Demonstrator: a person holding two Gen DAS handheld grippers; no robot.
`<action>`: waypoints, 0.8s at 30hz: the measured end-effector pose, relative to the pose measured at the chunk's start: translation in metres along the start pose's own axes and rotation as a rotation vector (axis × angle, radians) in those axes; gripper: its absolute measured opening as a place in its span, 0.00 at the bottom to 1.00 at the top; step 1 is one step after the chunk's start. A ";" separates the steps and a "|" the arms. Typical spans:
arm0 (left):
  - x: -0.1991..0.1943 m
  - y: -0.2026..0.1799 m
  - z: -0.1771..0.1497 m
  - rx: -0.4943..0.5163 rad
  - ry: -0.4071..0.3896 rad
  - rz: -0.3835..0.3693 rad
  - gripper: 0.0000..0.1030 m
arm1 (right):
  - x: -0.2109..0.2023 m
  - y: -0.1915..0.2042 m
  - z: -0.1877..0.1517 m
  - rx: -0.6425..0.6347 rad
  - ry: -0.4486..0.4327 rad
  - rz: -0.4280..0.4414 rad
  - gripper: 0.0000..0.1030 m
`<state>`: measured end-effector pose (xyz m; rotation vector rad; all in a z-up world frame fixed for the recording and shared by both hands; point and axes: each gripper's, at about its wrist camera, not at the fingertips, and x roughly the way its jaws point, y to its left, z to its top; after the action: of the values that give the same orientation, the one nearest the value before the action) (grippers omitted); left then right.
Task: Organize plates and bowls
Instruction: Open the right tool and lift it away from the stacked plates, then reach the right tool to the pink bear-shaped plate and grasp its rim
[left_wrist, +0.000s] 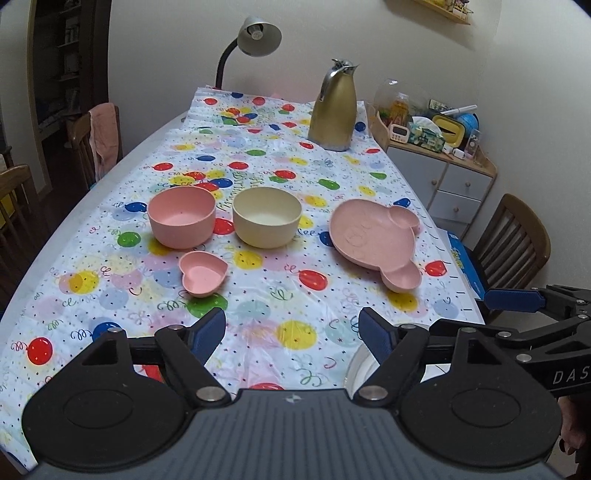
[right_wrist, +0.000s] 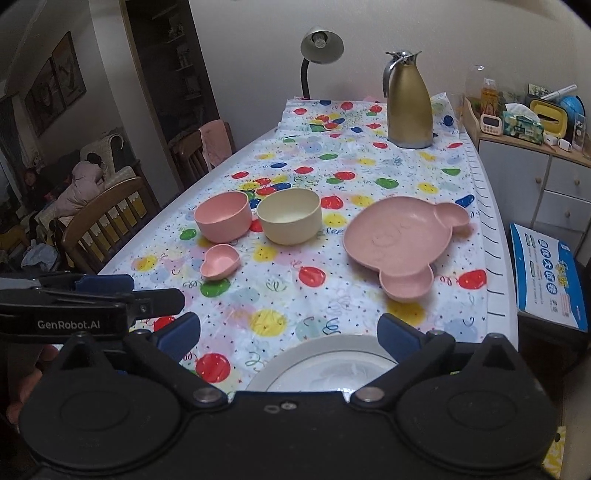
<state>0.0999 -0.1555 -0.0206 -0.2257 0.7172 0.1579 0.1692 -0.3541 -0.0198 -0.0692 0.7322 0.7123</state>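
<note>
Both the left gripper (left_wrist: 291, 332) and right gripper (right_wrist: 288, 328) are hanging spread and empty, risking clipping the white plate (right_wrist: 325, 365) directly beneath when reaching for the pink bowl (left_wrist: 181, 220).

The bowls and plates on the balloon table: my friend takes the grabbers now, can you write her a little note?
Left gripper: jaws open, holding nothing.
Right gripper: jaws open, empty, over the white plate at the table's near edge.
Behind it: the pink heart-shaped dish, the pink bowl and the cream bowl side by side, and the pink bear-shaped divided plate on the right.
Done: nothing is stacked; every piece sits apart.
Left: group the bowls together and the plates together.
</note>
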 end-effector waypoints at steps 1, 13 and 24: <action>0.001 0.004 0.002 -0.004 -0.001 0.001 0.77 | 0.002 0.002 0.002 0.000 0.000 0.003 0.99; 0.026 0.060 0.032 -0.014 -0.005 -0.002 0.77 | 0.040 0.029 0.036 0.006 0.007 -0.028 0.99; 0.074 0.125 0.074 0.029 0.024 -0.020 0.77 | 0.105 0.065 0.078 0.041 0.012 -0.080 0.88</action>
<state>0.1739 -0.0111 -0.0349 -0.2070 0.7408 0.1255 0.2295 -0.2209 -0.0163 -0.0652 0.7509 0.6206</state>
